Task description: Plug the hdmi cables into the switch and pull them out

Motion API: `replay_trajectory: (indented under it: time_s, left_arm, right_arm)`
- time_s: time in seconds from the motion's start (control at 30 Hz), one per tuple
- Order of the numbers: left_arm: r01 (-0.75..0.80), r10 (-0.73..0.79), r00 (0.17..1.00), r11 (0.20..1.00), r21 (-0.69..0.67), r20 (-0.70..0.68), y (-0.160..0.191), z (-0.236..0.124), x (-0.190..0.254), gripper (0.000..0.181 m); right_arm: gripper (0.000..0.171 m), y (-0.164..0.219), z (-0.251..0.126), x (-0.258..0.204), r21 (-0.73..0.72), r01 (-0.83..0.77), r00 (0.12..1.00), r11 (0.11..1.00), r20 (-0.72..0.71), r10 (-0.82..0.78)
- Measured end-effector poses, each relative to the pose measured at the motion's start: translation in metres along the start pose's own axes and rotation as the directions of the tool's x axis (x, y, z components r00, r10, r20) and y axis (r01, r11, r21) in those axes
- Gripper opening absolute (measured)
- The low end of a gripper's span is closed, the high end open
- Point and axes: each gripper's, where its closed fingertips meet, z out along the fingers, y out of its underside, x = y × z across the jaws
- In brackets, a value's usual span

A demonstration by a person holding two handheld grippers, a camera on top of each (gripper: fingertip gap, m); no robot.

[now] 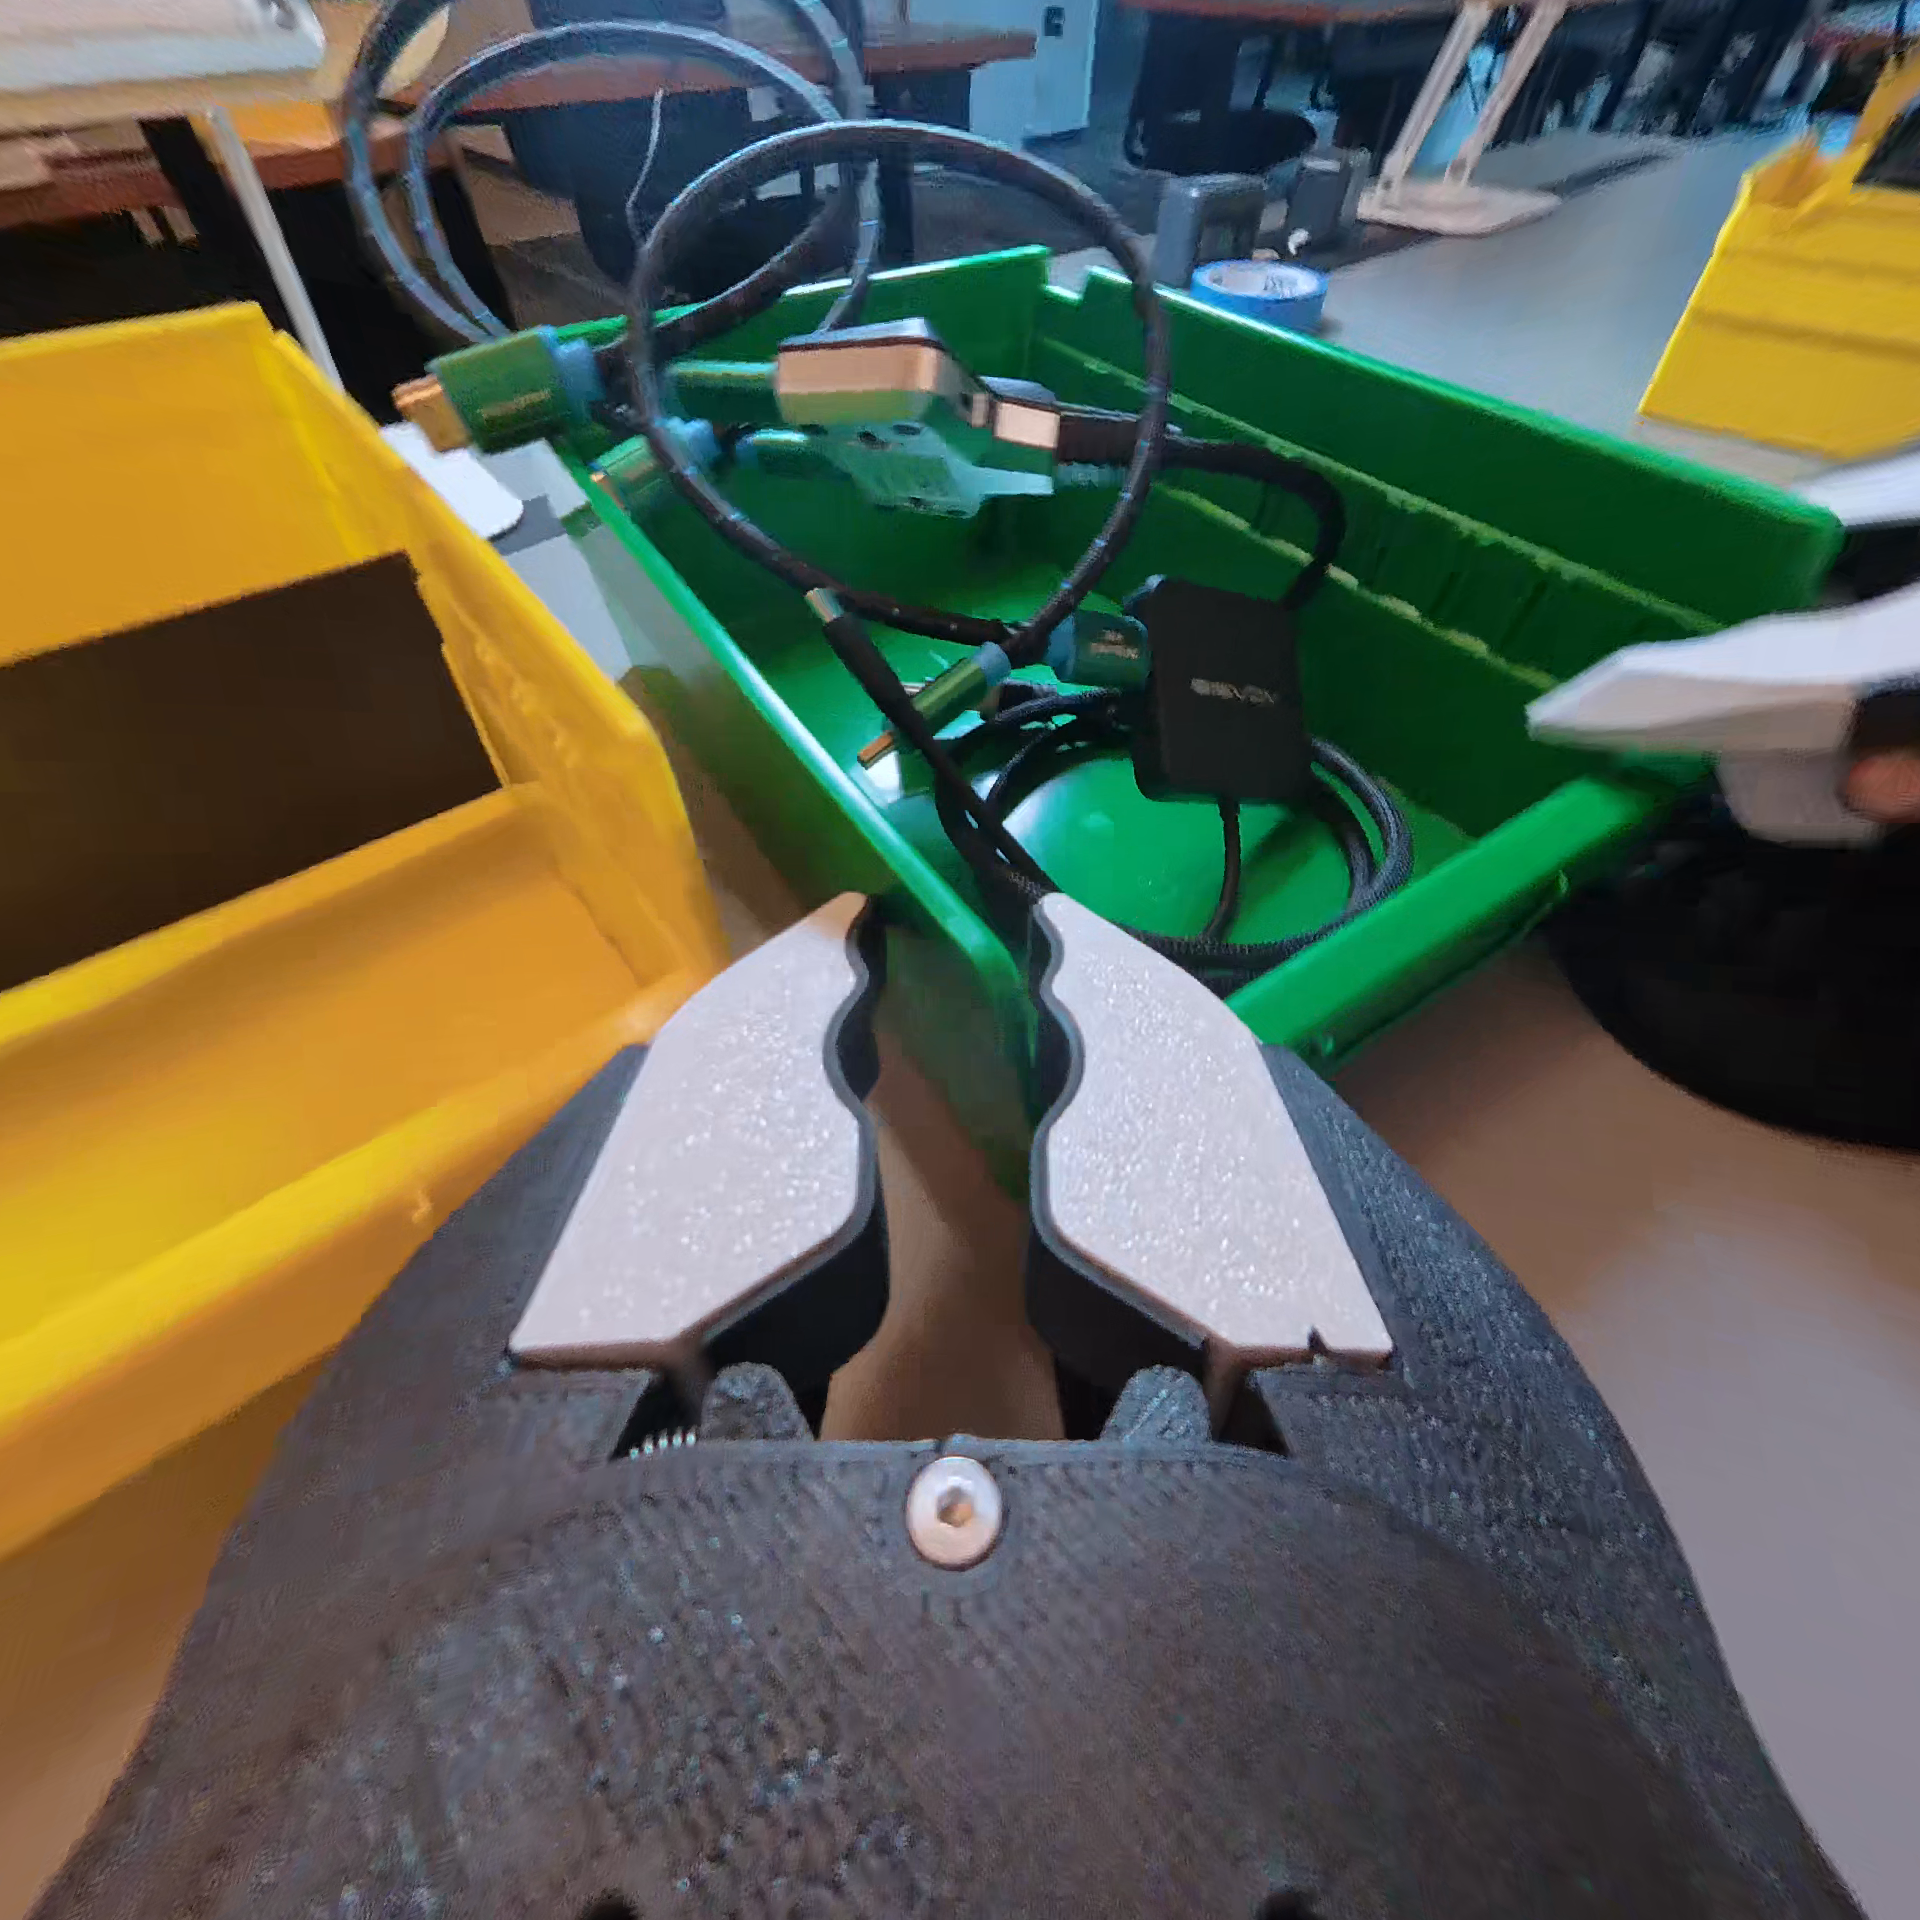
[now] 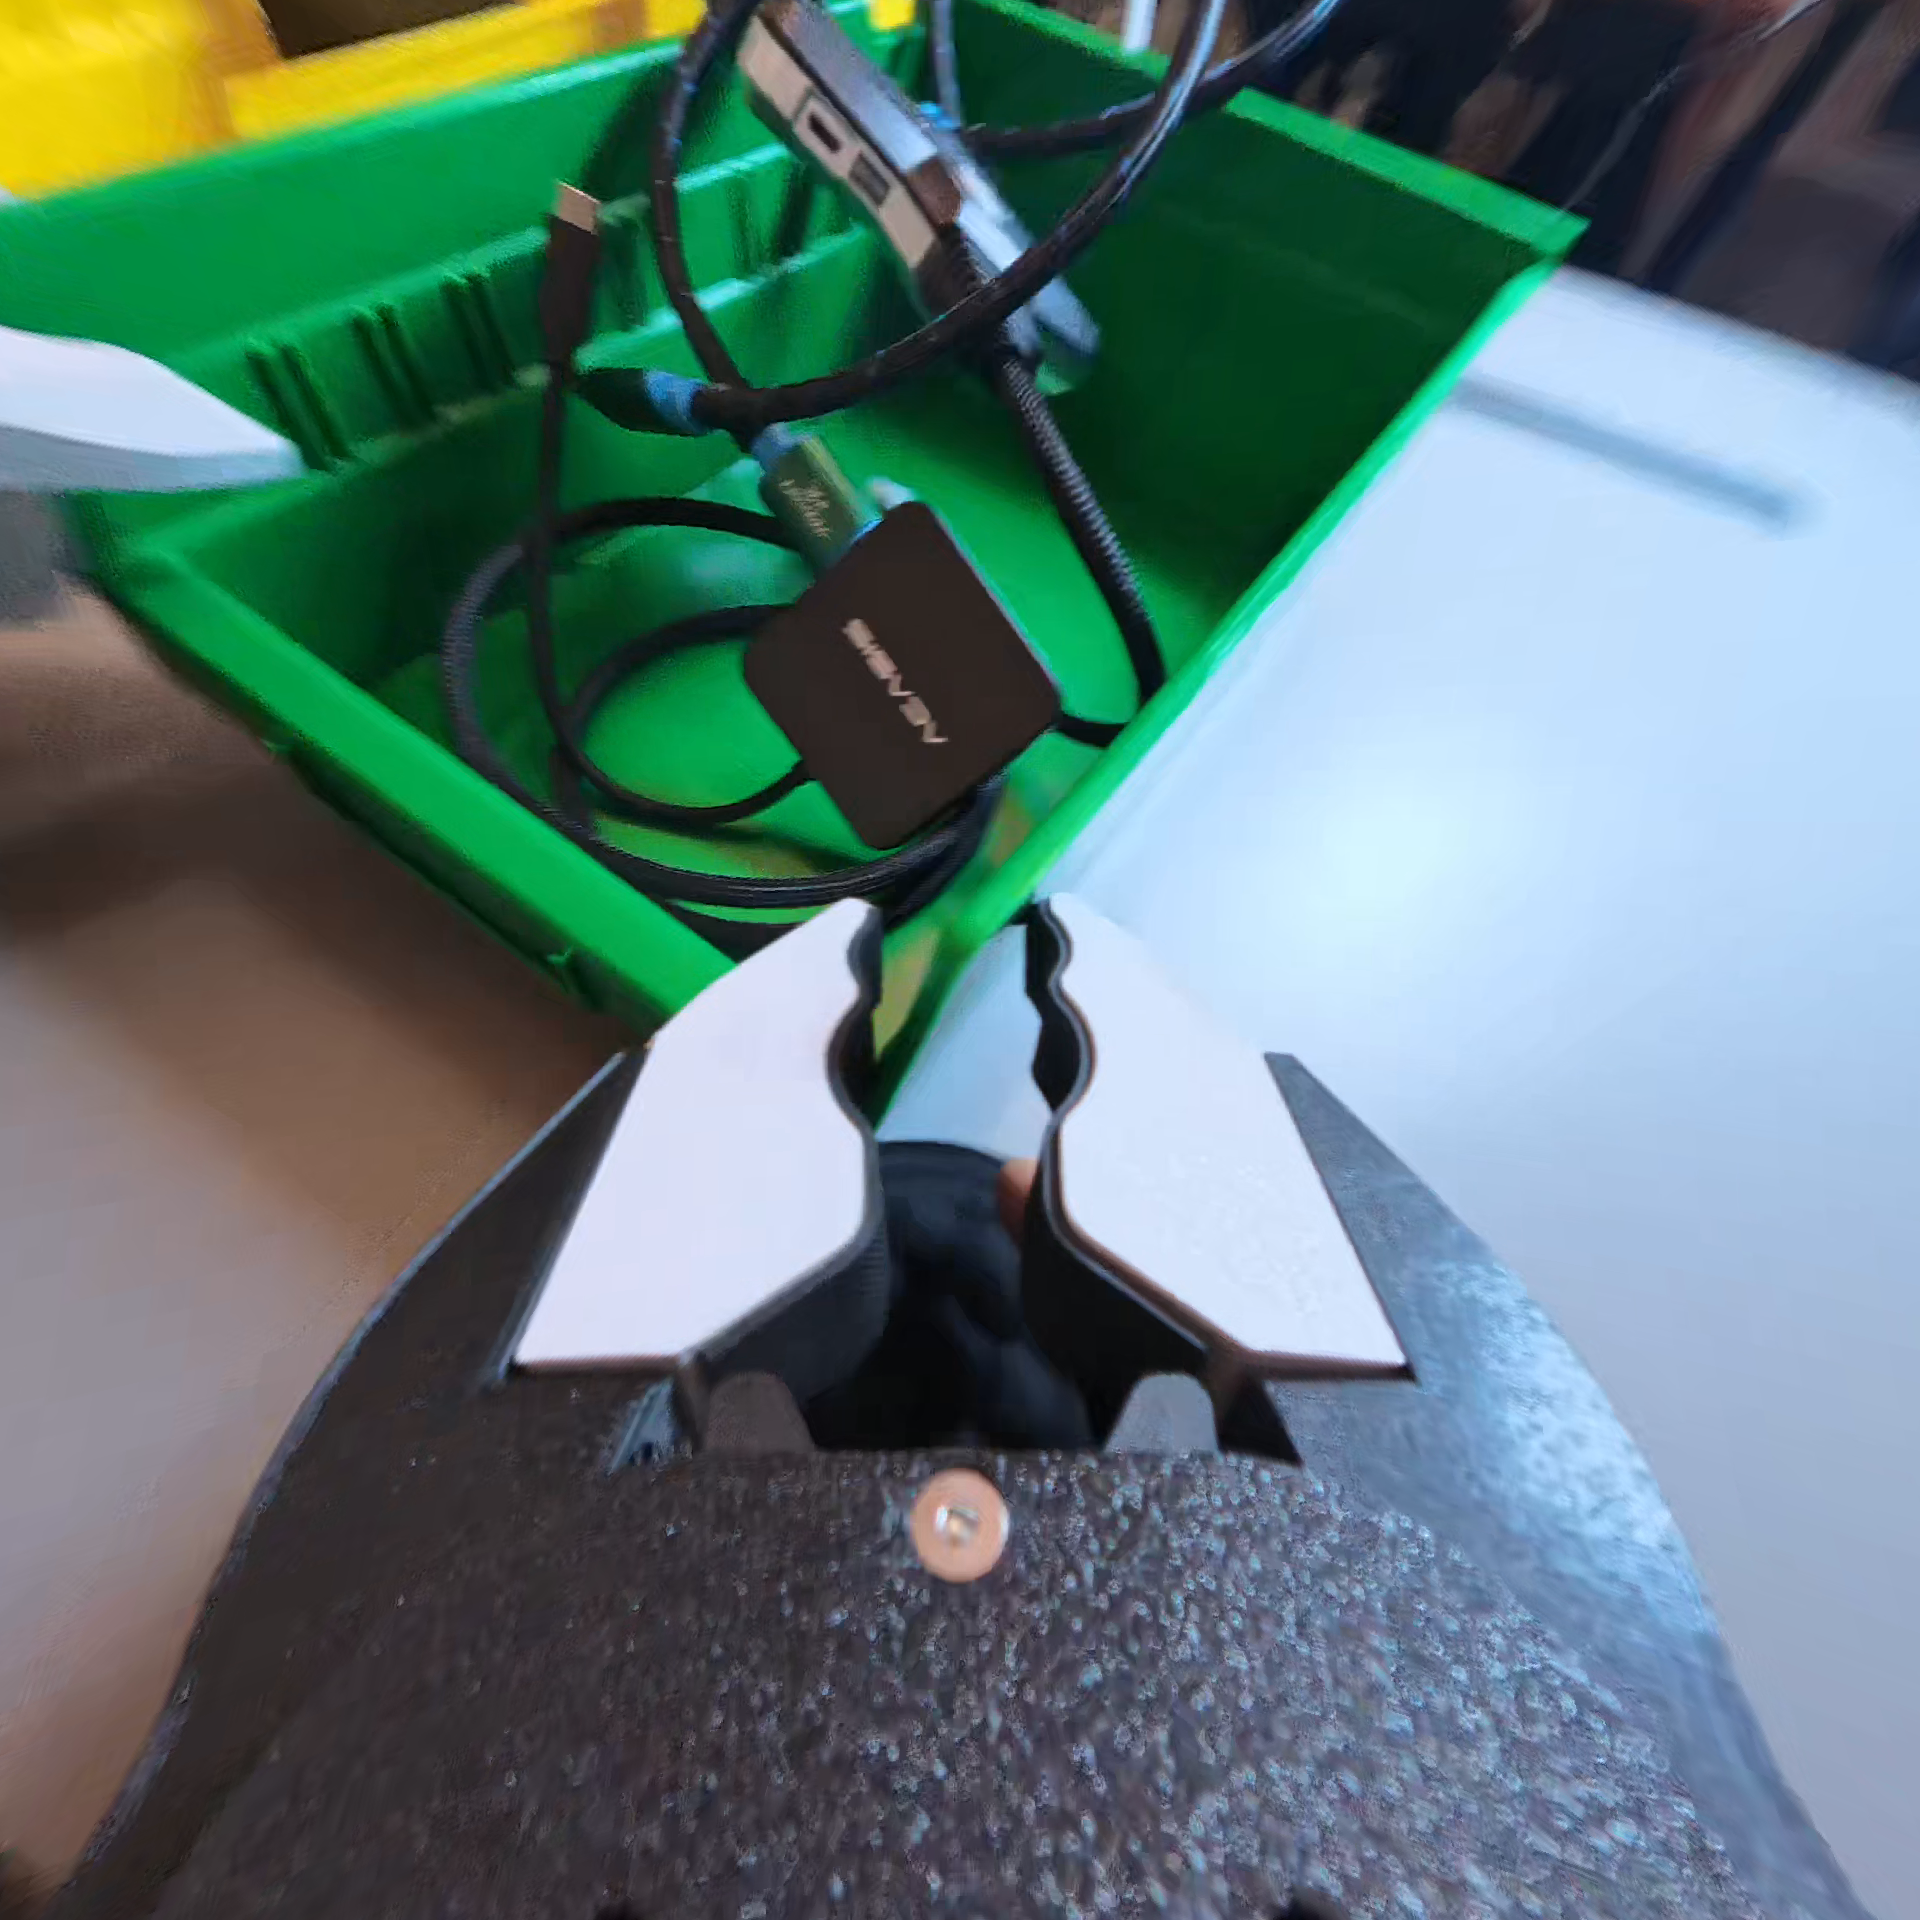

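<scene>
1. Hovering at the near end of the green bin [image 1: 1455, 914], the left gripper [image 1: 951, 935] has its fingers parted by a narrow gap and holds nothing.
2. The right gripper [image 2: 956, 935] sits over the bin's near corner, its fingers equally slightly apart and empty.
3. The black switch [image 2: 899, 675] lies flat on the bin floor among coiled braided cable [image 2: 499, 665]; one green HDMI plug [image 2: 816, 499] seems to sit at its upper edge, though whether it is seated I cannot tell.
4. Another green plug [image 1: 509, 395] hangs over the bin's far rim.
5. The switch looks light and smooth, likely to skid, so pin its flat body; grip each plug by its rigid shell, since the cable is springy.
</scene>
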Motion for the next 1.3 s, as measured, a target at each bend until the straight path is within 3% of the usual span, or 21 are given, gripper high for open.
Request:
replay_trajectory:
  time_s: [0.1,0.27,0.4,0.5,0.6,0.77,0.93,1.1,1.3]
  left_arm:
    - [-0.082,0.082,0.997,0.997,-0.008,-0.013,-0.001,0.000,0.011,0.028]
    - [-0.139,0.145,0.988,0.984,0.108,-0.049,-0.025,-0.021,0.035,0.026]
    - [-0.208,0.209,0.978,0.952,0.223,0.019,-0.064,-0.057,0.041,0.025]
    - [-0.245,0.227,0.969,0.929,0.276,0.094,-0.094,-0.099,0.026,0.024]
    - [-0.266,0.216,0.955,0.928,0.261,0.204,-0.105,-0.152,-0.005,0.023]
    - [-0.281,0.197,0.901,0.944,0.174,0.386,-0.090,-0.250,-0.077,0.022]
    - [-0.315,0.233,0.784,0.948,0.045,0.575,-0.058,-0.336,-0.135,0.016]
    - [-0.256,0.187,0.784,0.966,0.034,0.591,-0.015,-0.350,-0.157,0.017]
    - [-0.273,0.160,0.800,0.955,0.113,0.578,-0.026,-0.335,-0.157,0.018]
  right_arm:
    - [0.015,-0.007,-0.006,0.014,0.050,0.070,0.993,0.996,-0.104,-0.064]
    - [0.008,-0.037,-0.050,0.023,0.181,0.192,0.963,0.964,-0.222,-0.151]
    - [0.008,-0.081,-0.087,0.012,0.298,0.274,0.944,0.914,-0.266,-0.197]
    - [0.010,-0.116,-0.095,-0.014,0.386,0.293,0.950,0.875,-0.219,-0.222]
    - [0.010,-0.150,-0.079,-0.059,0.457,0.288,0.958,0.842,-0.120,-0.262]
    - [0.011,-0.199,-0.030,-0.167,0.544,0.239,0.933,0.804,0.099,-0.345]
    - [0.013,-0.200,0.015,-0.275,0.531,0.230,0.860,0.816,0.281,-0.425]
    - [0.013,-0.192,0.039,-0.304,0.528,0.212,0.844,0.822,0.325,-0.426]
    - [0.013,-0.198,0.040,-0.287,0.551,0.231,0.848,0.802,0.290,-0.443]
